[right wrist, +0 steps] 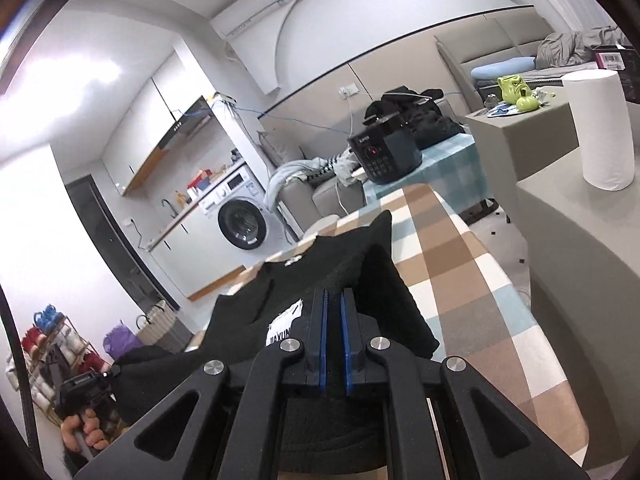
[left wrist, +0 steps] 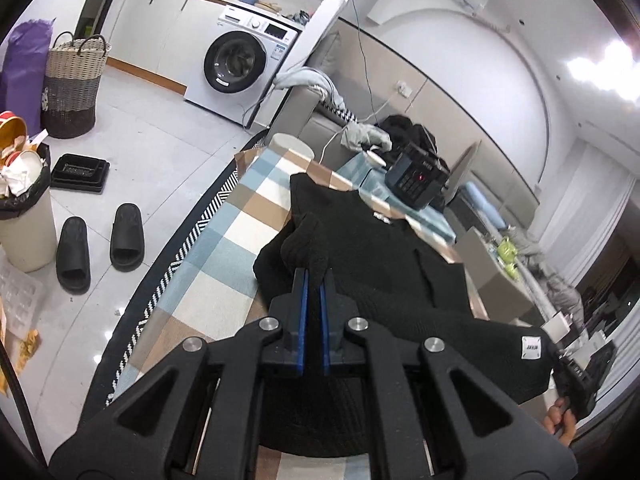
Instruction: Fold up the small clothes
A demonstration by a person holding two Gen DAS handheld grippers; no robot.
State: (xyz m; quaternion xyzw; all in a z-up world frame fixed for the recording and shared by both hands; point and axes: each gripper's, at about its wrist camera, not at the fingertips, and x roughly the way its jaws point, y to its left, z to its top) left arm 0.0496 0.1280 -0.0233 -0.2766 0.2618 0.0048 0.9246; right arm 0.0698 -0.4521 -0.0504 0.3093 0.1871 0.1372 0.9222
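We have a small black knit garment [left wrist: 380, 248] lying along the checked tablecloth [left wrist: 224, 240], its neckline with a little white label toward the far end, near the dark speaker-like device [left wrist: 416, 180], and its hem toward us. Our left gripper [left wrist: 314, 276] has its blue-lined jaws pressed nearly together on a raised fold of the knit at the garment's left edge; the cloth peaks up between the fingers, so we judge it a true pinch. Our right gripper [right wrist: 334, 294] is likewise closed to a narrow gap on a bunched ridge at the right edge, beside the white printed patch [right wrist: 284, 322]. The fabric looks like a soft, fairly thick ribbed knit: light, limp, with no stiffness of its own, so it will sag and drape wherever we do not support it. It seems matte and grippy rather than slick, so a shallow pinch should hold, though knit stretches and a one-sided pull could skew the shape. Nothing fragile here. We think the best holds are at the outer edges or corners, taken at matching heights on both sides, catching both layers where the cloth is doubled, so the fold line stays straight. Lifting only as high as needed should keep the loose middle from dragging and bunching on the cloth. The paper towel roll [right wrist: 600, 128] stands well apart on the right.
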